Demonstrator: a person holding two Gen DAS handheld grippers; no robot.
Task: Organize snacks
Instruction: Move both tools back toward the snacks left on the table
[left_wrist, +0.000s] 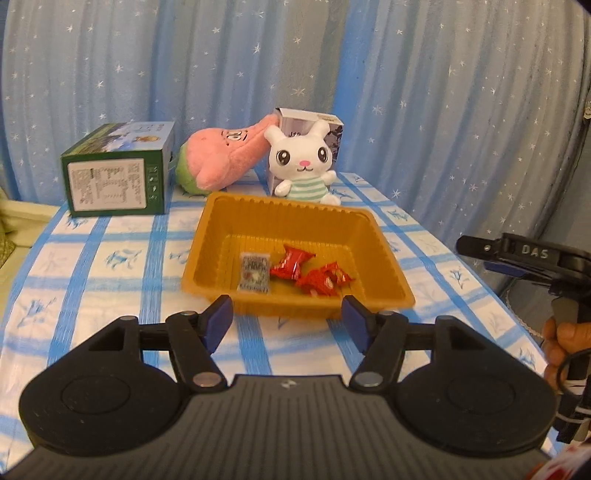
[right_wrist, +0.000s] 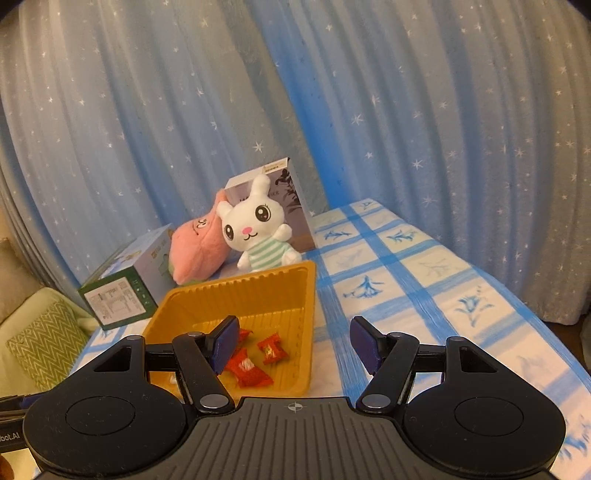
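Left claw (left_wrist: 286, 321): jaws apart, nothing between the blue pads, poised over the near rim of the orange tray (left_wrist: 384, 258), pointing down and forward at it.
Right claw (right_wrist: 291, 345): jaws apart and empty, held at the tray's right near corner; its left pad overlaps the tray in the right wrist view, its right pad hangs over bare tablecloth.
Hand (left_wrist: 559, 347): the person's fingers grip the right tool's handle at the right edge of the left wrist view.
Desk (right_wrist: 424, 280): covered in a blue-and-white checked cloth with no loose snacks in sight.
Snacks: a small grey packet (left_wrist: 254, 273) and two red wrapped candies (left_wrist: 291, 263) (left_wrist: 323, 280) lie flat on the tray floor, just ahead of and below the left claw.
Key relation: the tray sits squarely ahead of the left claw, so that claw appears the nearer.
Stage: likely close to done, judging by the bare cloth.
Behind the tray: white bunny plush (left_wrist: 301, 162), pink plush (left_wrist: 225, 155), green box (left_wrist: 116, 170).
Backdrop: blue star-print curtain (left_wrist: 424, 74).
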